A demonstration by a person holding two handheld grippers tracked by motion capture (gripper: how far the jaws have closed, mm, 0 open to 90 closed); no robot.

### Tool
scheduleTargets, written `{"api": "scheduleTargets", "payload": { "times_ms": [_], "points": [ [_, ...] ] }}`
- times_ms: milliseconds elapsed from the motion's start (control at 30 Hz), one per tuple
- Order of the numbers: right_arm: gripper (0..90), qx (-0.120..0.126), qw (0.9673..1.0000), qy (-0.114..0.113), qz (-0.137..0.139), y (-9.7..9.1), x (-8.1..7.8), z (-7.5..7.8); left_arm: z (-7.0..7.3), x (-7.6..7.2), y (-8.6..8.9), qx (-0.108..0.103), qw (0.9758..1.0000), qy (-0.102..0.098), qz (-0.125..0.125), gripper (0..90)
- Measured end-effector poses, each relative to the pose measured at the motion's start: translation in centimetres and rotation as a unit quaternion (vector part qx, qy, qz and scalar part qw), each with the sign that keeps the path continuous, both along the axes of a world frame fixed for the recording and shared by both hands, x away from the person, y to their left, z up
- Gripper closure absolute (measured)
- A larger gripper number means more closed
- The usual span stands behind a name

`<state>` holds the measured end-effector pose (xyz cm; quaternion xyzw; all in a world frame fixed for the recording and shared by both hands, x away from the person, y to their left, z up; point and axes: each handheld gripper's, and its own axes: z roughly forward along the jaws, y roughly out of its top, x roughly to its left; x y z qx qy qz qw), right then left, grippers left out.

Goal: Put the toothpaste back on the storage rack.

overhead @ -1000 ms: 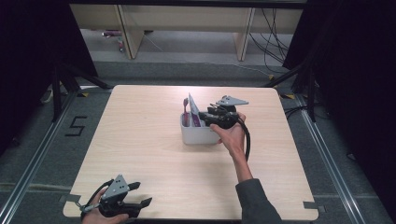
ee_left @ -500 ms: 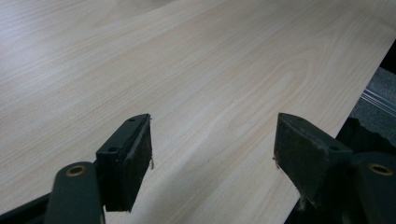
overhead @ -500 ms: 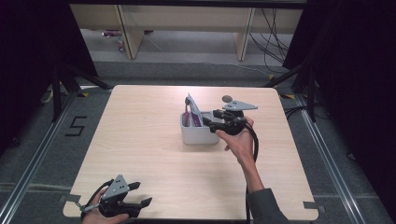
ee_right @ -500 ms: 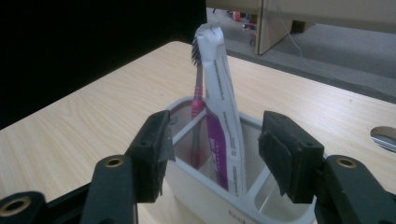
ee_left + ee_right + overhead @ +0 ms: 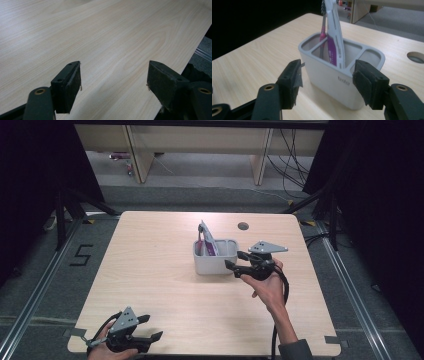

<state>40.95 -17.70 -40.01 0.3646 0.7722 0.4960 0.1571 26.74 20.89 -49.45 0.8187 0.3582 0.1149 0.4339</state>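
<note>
High view: toothpaste tube [image 5: 209, 241] and toothbrush [image 5: 200, 240] stand in the grey holder [image 5: 216, 262] mid-counter [image 5: 150, 270], placement apparently done; right tool [image 5: 233, 261], jaws just opening and empty, sits beside holder; left tool [image 5: 152, 328] wide, empty, near edge.

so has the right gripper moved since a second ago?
Yes. The right gripper has drawn back from over the grey plastic holder to the table beside it, on its right in the high view. Its jaws have just been opening, nothing between them.
</note>
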Motion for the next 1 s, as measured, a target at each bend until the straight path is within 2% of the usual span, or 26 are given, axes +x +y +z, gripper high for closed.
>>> {"api": "scheduleTargets", "payload": {
  "times_ms": [33,100,133,233,267,300,333,367,400,433,467,567,600,633,667,700,733,767,800,833,867,900,1000],
  "points": [
    [38.8,0.004,1.0,0.004,-0.004,-0.1,-0.3,0.0,0.0,0.0,0.0,-0.003,1.0,-0.003,0.001,26.8],
    [36.9,-0.003,1.0,-0.001,-0.006,-0.4,-0.7,-0.1,0.0,0.0,-0.1,-0.009,0.9999,-0.004,0.002,26.3],
    [36.4,0.0,1.0,0.007,-0.007,-0.5,-0.9,-0.2,0.1,0.1,-0.1,-0.009,1.0,-0.002,0.002,25.8],
    [34.0,-0.001,0.9999,0.01,-0.002,-0.8,-1.5,-0.7,0.0,0.2,-0.2,0.003,1.0,-0.001,-0.006,24.0],
    [33.4,-0.007,0.9998,0.014,-0.009,-0.9,-1.8,-0.8,0.0,0.2,-0.3,0.002,1.0,0.002,-0.005,23.9],
    [32.7,-0.003,0.9996,0.025,-0.007,-1.0,-2.0,-1.1,-0.1,0.3,-0.3,0.004,0.9999,0.001,-0.011,23.3],
    [32.5,-0.01,0.9998,0.014,-0.005,-1.2,-2.0,-1.4,-0.1,0.3,-0.3,0.004,1.0,-0.001,-0.008,22.7],
    [31.8,-0.01,0.9998,0.017,-0.004,-1.3,-2.2,-1.6,-0.1,0.3,-0.3,0.005,1.0,-0.002,-0.006,22.5],
    [30.6,-0.007,0.9994,0.03,-0.014,-1.4,-2.5,-1.7,0.0,0.3,-0.2,0.013,0.9999,0.0,-0.007,22.5],
    [29.2,-0.004,0.9993,0.036,-0.006,-1.5,-2.5,-2.0,-0.1,0.3,-0.2,0.011,0.9999,-0.001,-0.005,22.3],
    [27.7,-0.007,0.9993,0.035,-0.008,-1.7,-2.7,-2.1,-0.1,0.3,-0.3,0.002,1.0,-0.001,-0.001,21.8],
    [24.8,-0.002,0.9987,0.047,-0.018,-2.0,-3.2,-2.5,-0.1,0.3,-0.2,0.003,1.0,-0.001,-0.001,21.5],
    [24.2,-0.011,0.9993,0.033,-0.016,-2.3,-3.2,-2.6,-0.1,0.3,-0.2,0.005,1.0,-0.002,0.001,21.5],
    [23.9,-0.004,0.9989,0.045,-0.016,-2.3,-3.4,-2.8,-0.1,0.3,-0.2,0.006,1.0,-0.003,0.0,21.5],
    [23.3,-0.008,0.9989,0.043,-0.017,-2.5,-3.6,-2.9,-0.2,0.3,-0.2,0.004,1.0,-0.005,0.0,21.3],
    [22.7,0.0,0.9981,0.057,-0.021,-2.4,-3.8,-3.0,-0.1,0.3,-0.2,0.007,1.0,-0.003,0.001,21.3],
    [22.2,-0.01,0.9988,0.044,-0.018,-2.7,-3.8,-3.1,-0.1,0.3,-0.2,0.007,1.0,-0.003,0.002,21.3],
    [21.9,-0.008,0.9987,0.047,-0.016,-2.7,-4.0,-3.3,-0.1,0.3,-0.2,0.007,1.0,-0.003,0.004,21.3],
    [21.6,-0.008,0.9976,0.064,-0.024,-2.6,-4.4,-3.3,-0.1,0.3,-0.2,0.007,1.0,-0.004,0.004,21.3],
    [21.4,-0.012,0.9987,0.048,-0.009,-2.8,-4.2,-3.5,-0.1,0.3,-0.2,0.008,1.0,-0.003,0.003,21.3],
    [21.4,-0.017,0.9987,0.047,-0.014,-2.9,-4.4,-3.6,-0.1,0.3,-0.2,0.009,1.0,-0.003,0.002,21.3],
    [21.3,-0.016,0.9981,0.057,-0.017,-2.9,-4.7,-3.7,-0.2,0.2,-0.2,0.008,1.0,-0.005,0.002,21.3],
    [21.2,-0.016,0.9976,0.064,-0.019,-2.9,-5.3,-4.0,-0.2,0.2,-0.2,0.005,1.0,-0.005,0.003,21.3]
  ]
}}
